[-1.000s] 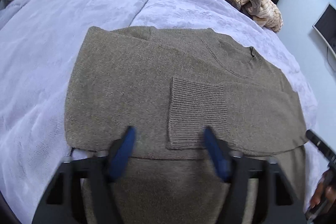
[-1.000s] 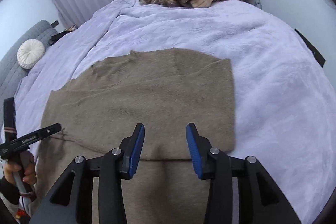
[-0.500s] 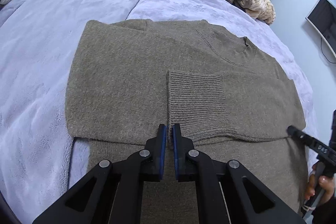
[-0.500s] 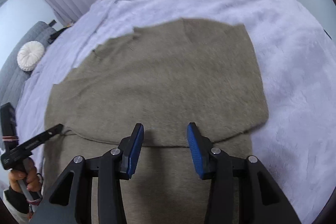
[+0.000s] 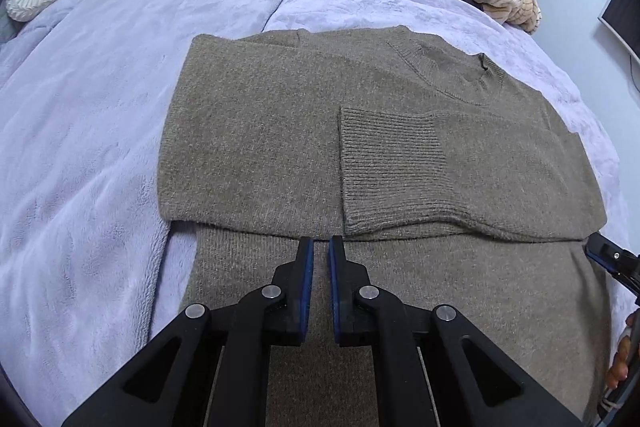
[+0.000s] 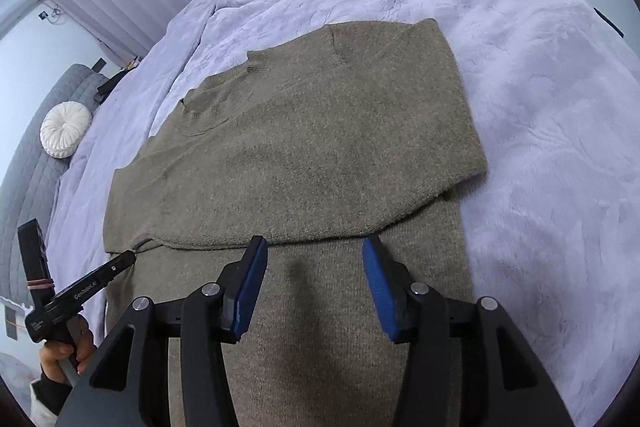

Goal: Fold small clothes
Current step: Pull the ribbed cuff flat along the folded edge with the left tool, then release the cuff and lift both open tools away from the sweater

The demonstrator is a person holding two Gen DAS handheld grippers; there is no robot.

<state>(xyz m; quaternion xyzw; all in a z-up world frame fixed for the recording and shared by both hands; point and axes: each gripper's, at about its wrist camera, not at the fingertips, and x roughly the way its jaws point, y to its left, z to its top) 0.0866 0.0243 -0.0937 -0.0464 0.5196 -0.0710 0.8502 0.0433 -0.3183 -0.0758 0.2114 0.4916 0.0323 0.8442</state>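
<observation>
The olive sweater [image 5: 280, 131] is laid flat on the bed [image 5: 100, 75], sleeves folded in. The left tool [image 5: 318, 255] is nearly closed on nothing; the right tool [image 6: 316, 267] is held apart. The loose cuff [image 5: 384, 167] could be dragged askew if only one layer is pinched

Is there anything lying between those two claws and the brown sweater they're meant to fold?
Nothing visible. The left gripper and right gripper both hang directly over the sweater, with only bare knit beneath them.
</observation>
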